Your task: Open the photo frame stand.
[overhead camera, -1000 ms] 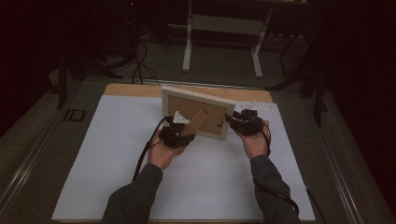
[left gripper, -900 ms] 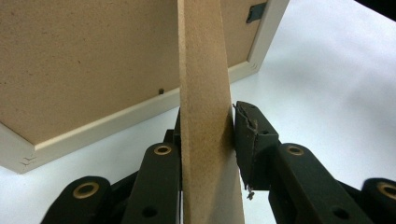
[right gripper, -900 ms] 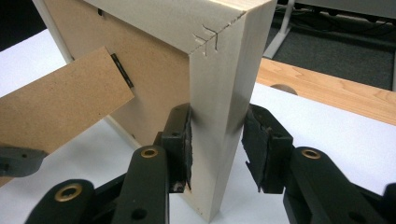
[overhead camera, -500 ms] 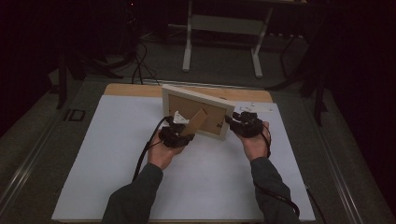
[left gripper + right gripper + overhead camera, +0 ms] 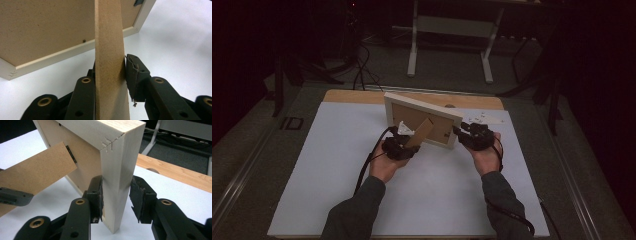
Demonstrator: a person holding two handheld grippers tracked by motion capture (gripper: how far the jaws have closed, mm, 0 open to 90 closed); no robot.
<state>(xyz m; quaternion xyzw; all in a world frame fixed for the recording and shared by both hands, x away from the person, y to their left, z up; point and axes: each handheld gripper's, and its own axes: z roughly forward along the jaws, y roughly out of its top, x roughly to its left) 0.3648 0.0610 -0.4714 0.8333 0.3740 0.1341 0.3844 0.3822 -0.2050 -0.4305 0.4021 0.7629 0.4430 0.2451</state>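
Still upright, picture frame (image 5: pixel 422 119) unmoved.

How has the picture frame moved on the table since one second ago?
No, picture frame has not moved: it stands equally near the table's wooden edge.
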